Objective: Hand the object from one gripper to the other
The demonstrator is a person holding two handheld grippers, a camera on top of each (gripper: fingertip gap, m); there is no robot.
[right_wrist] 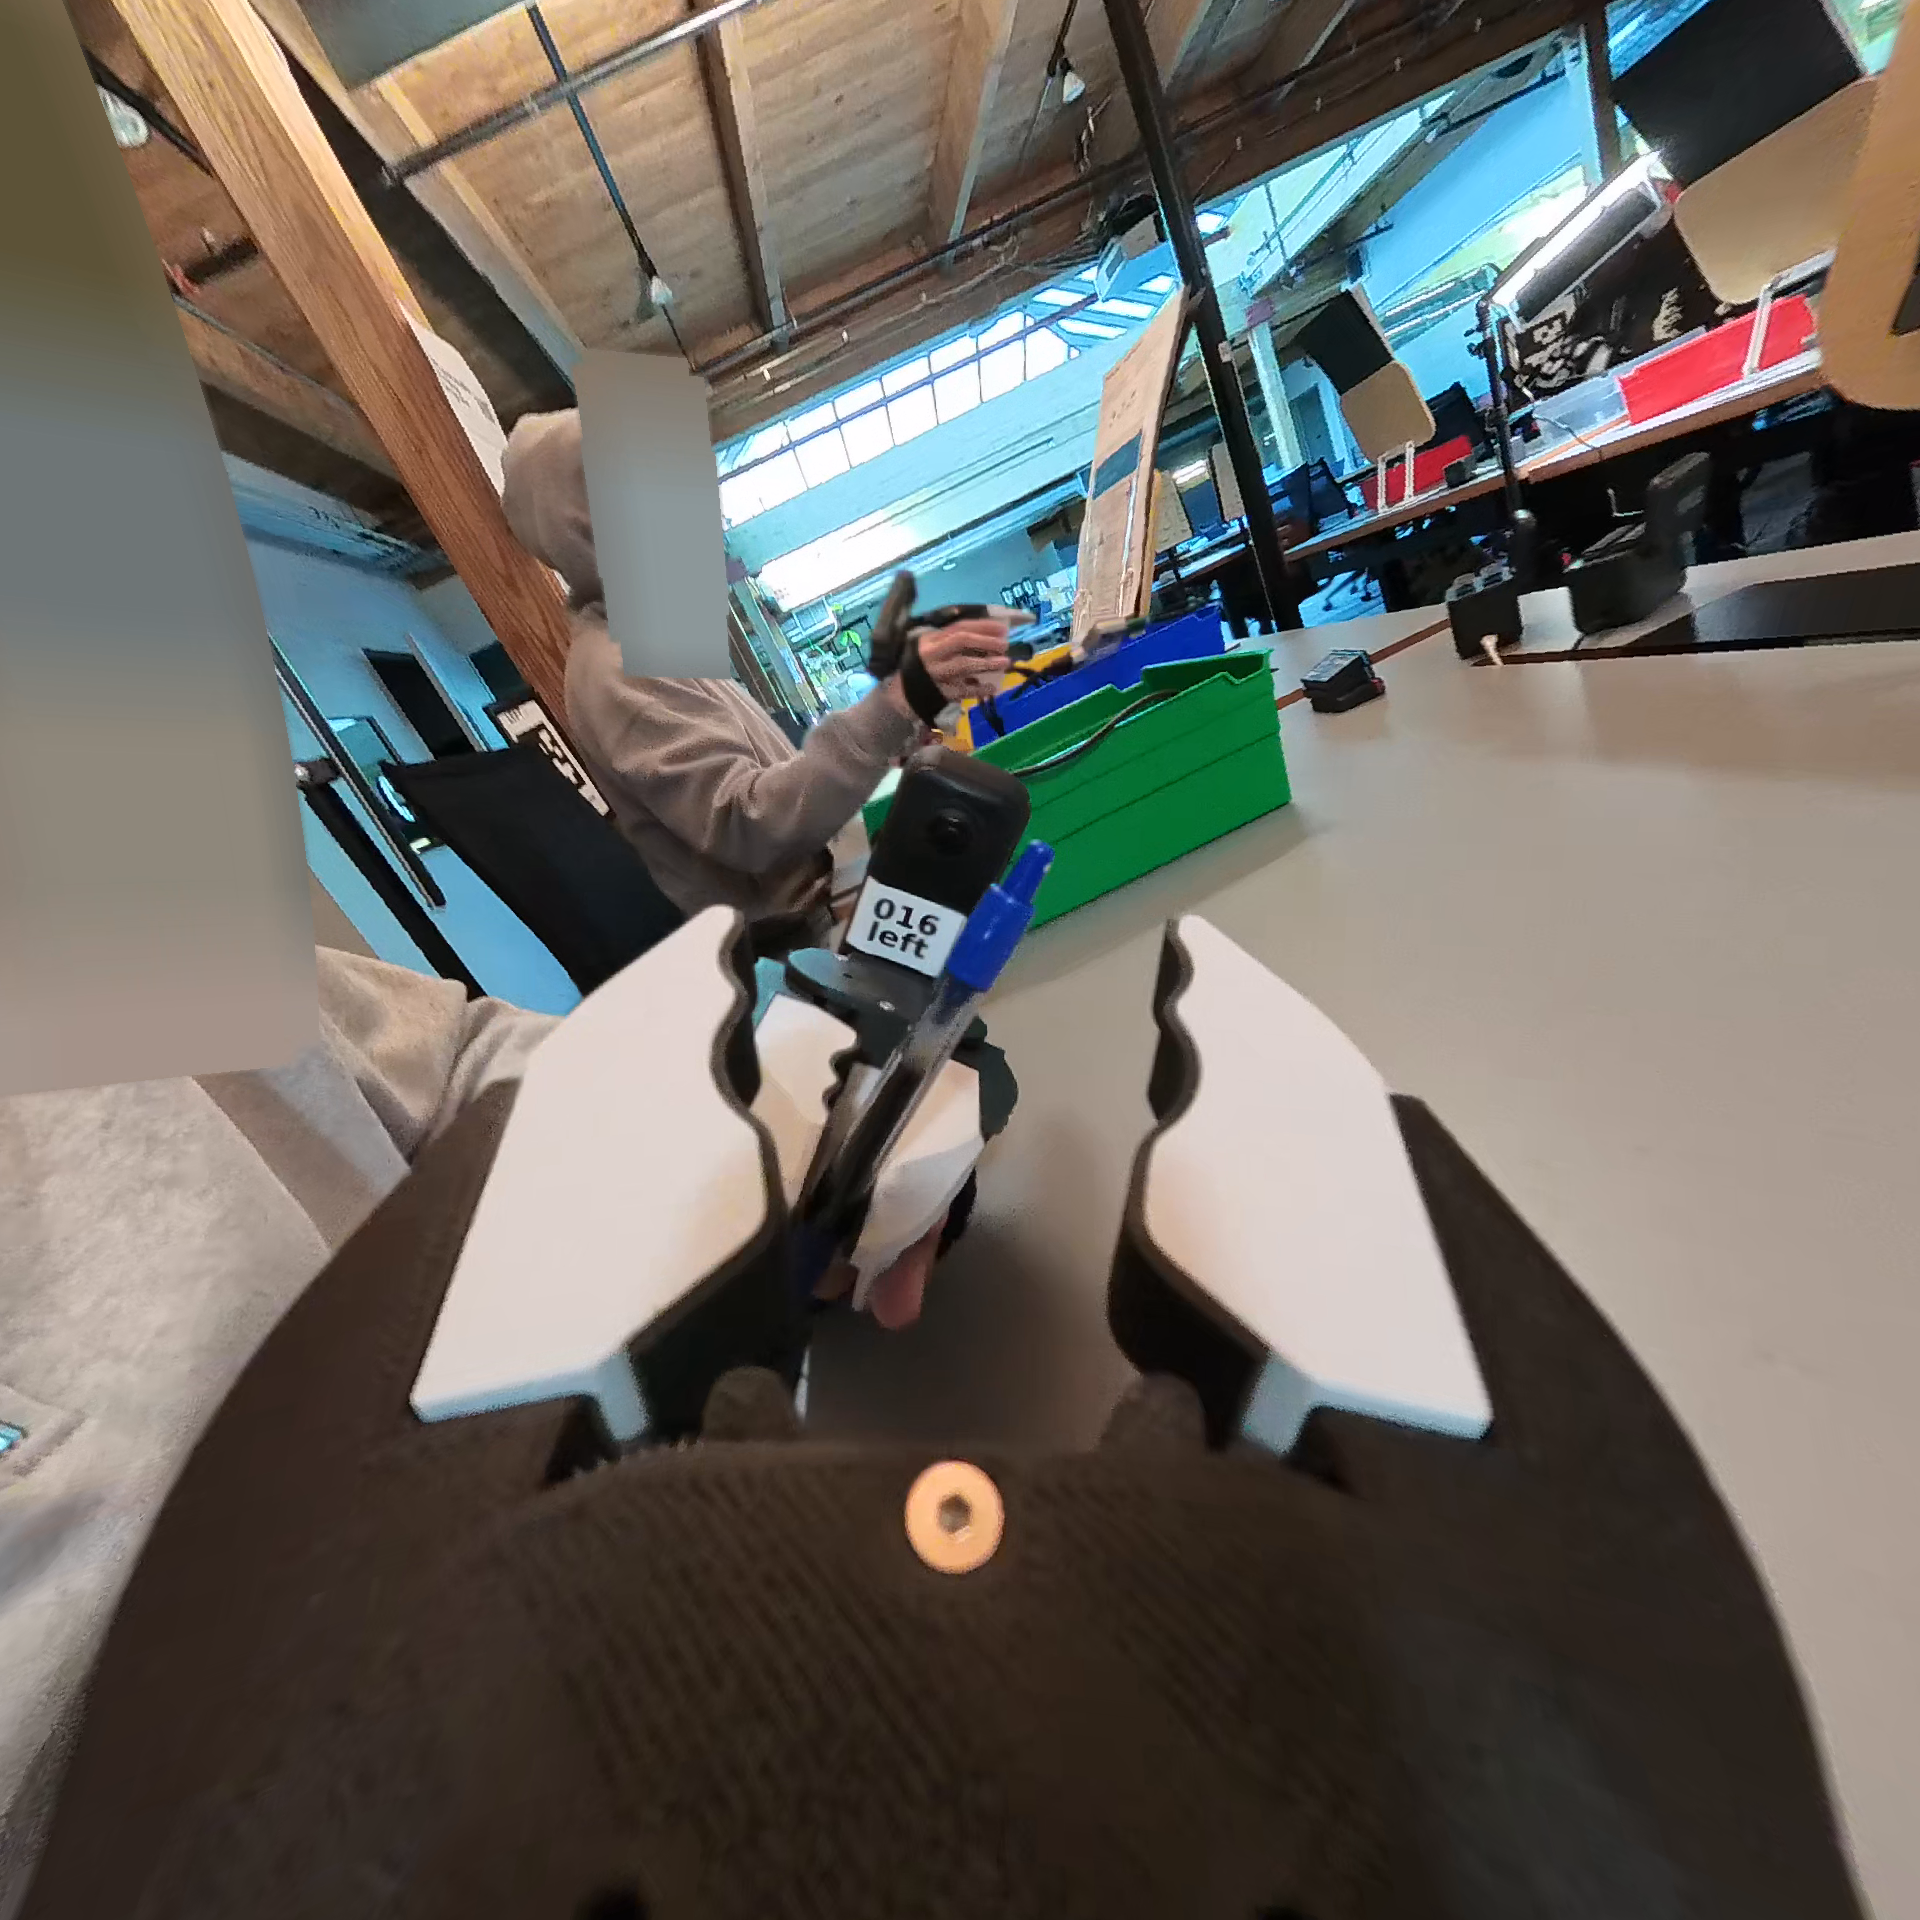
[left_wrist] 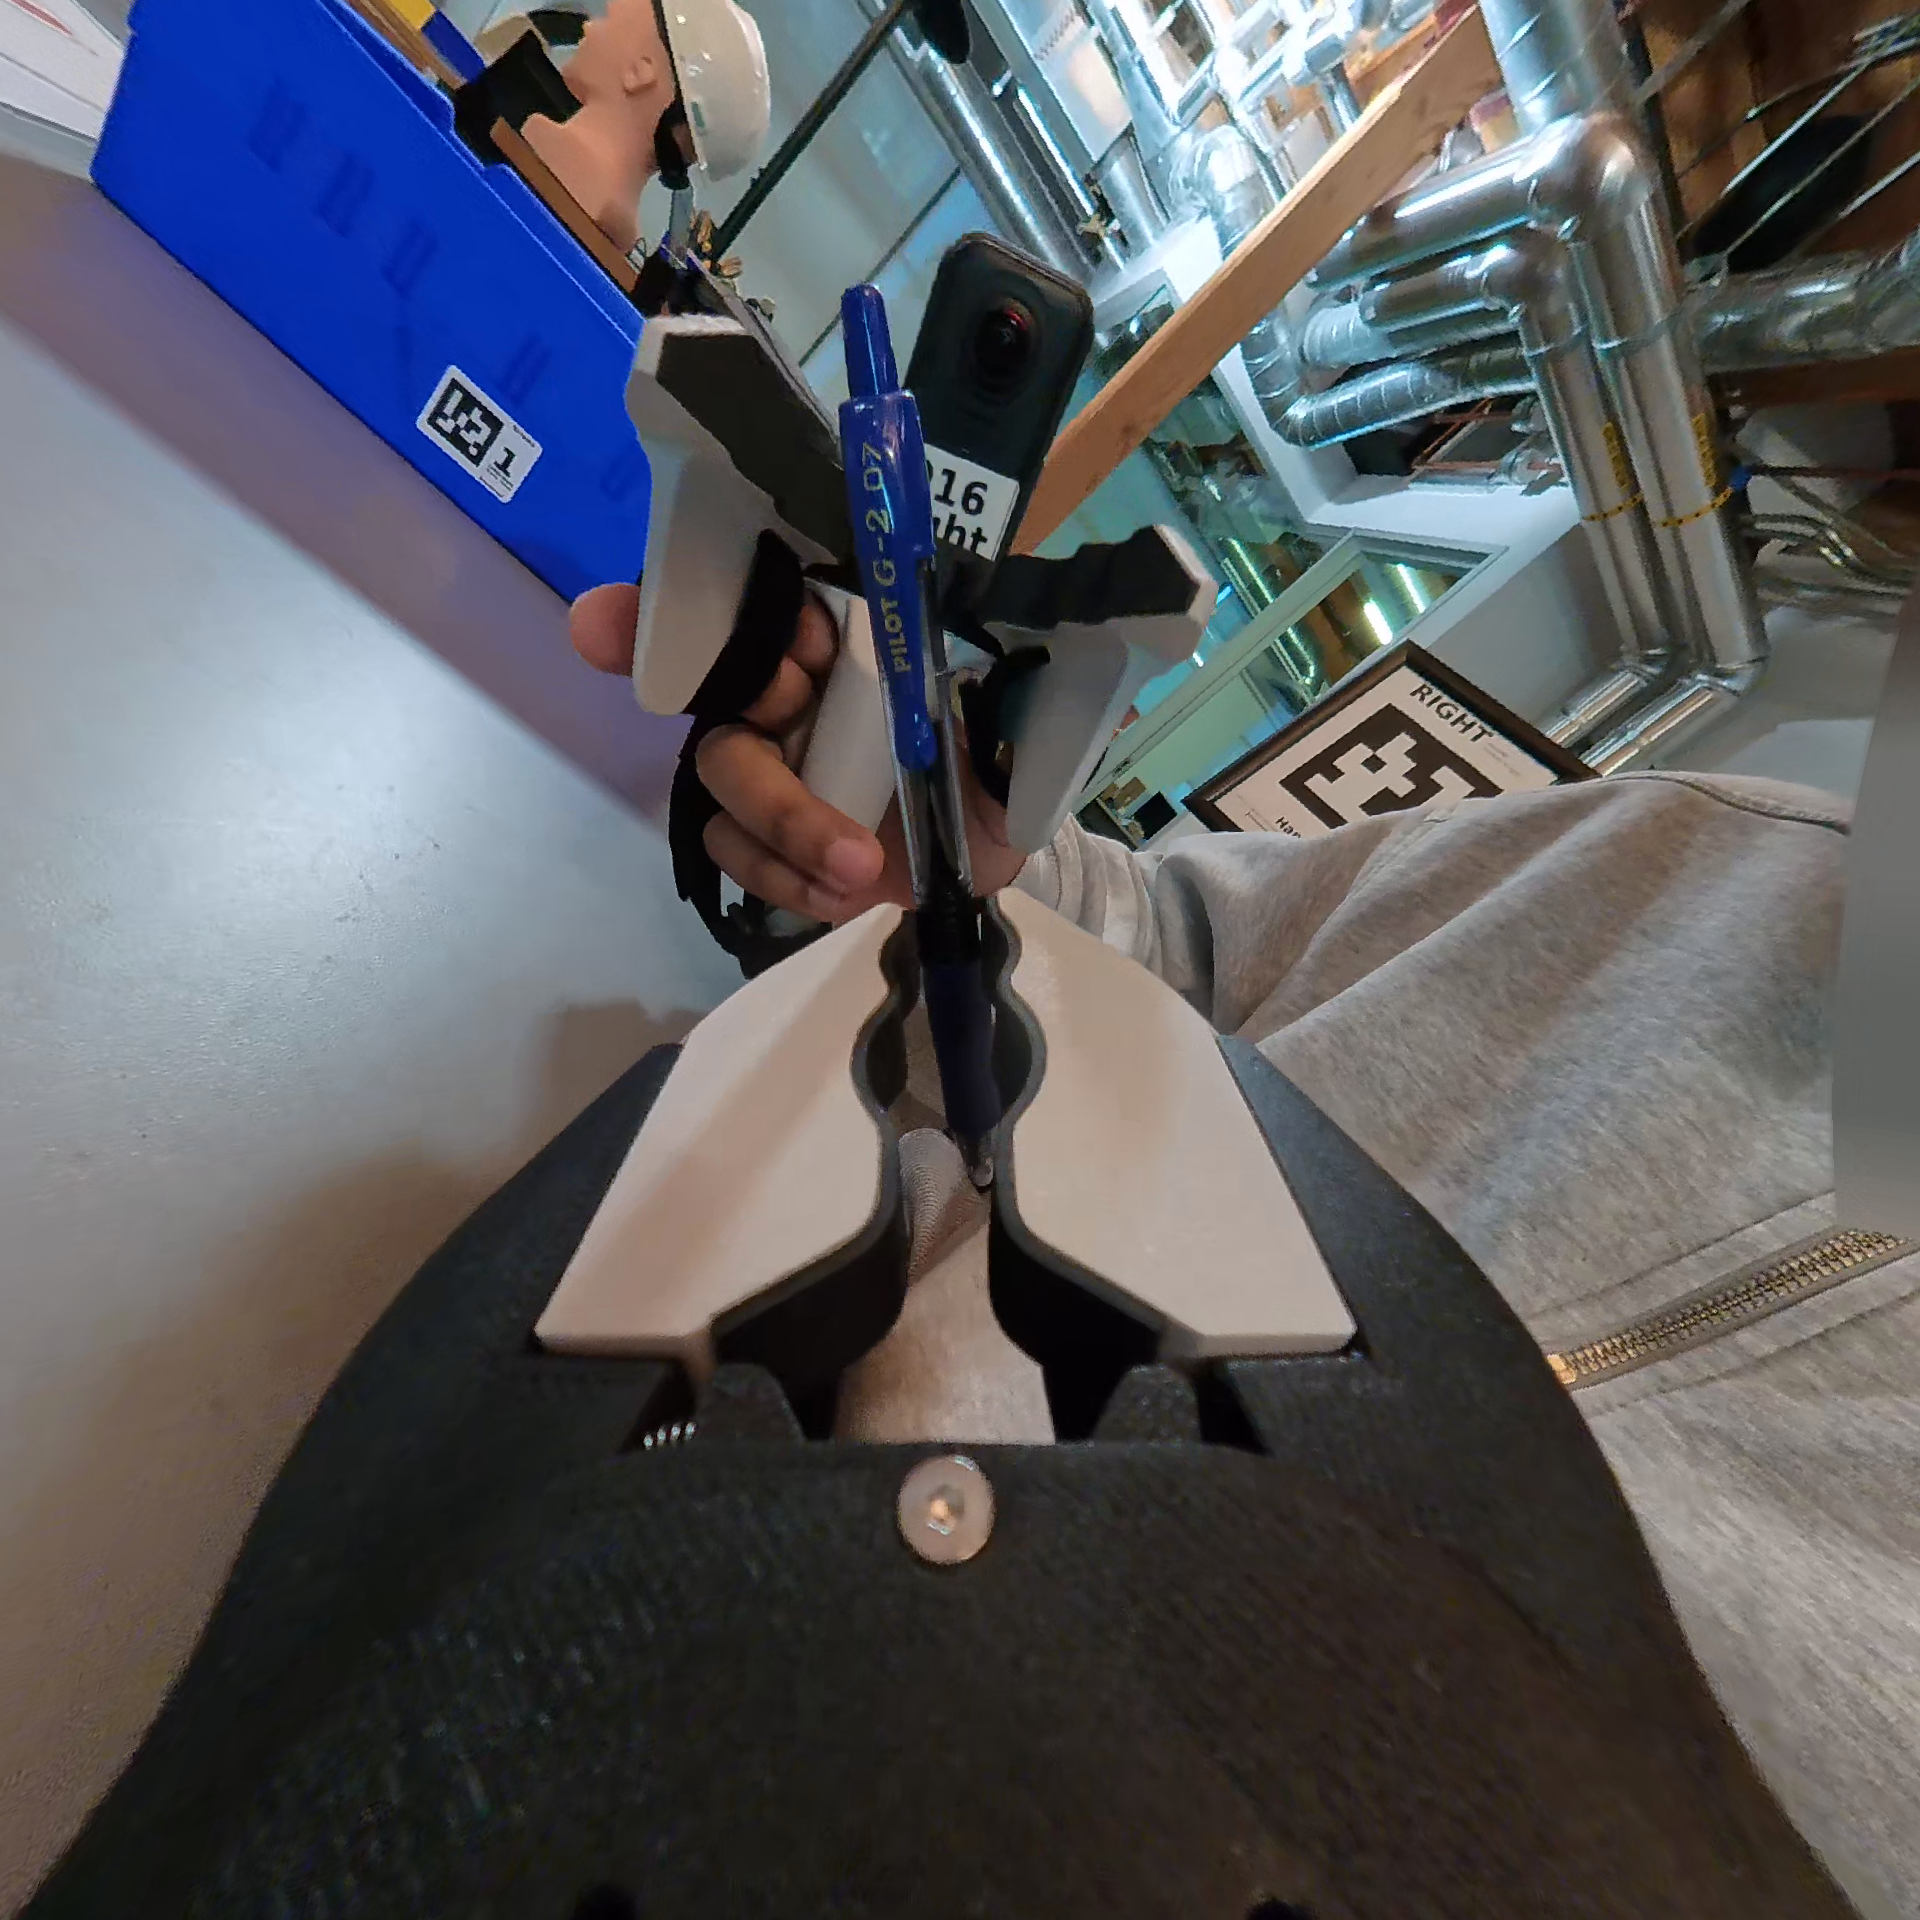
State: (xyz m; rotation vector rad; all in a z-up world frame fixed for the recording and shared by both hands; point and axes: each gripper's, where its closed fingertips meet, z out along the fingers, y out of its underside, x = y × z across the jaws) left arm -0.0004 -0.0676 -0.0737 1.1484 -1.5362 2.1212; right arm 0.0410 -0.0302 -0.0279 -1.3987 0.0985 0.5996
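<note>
In the left wrist view, the left claw (left_wrist: 951,1023) fills the lower centre of the frame, its two white fingers pinched together on the grip end of the blue pen (left_wrist: 891,582), whose tip points back toward the camera. The pen rises from there up the middle of the frame, clip end uppermost.

Beyond it, around centre frame, the right claw (left_wrist: 925,582) faces back with its fingers spread wide on either side of the pen's barrel, gripping nothing. The right wrist view agrees: the right claw (right_wrist: 956,1023) gapes open at mid-frame, and the pen (right_wrist: 971,971) slants between its fingers, closer to the left-hand one.

To hand over well, I judge the right claw should centre on the barrel, close firmly above the left claw's hold, and only then should the left release.

A grey counter (right_wrist: 1558,935) lies behind, with a green bin (right_wrist: 1153,774) farther off.
</note>
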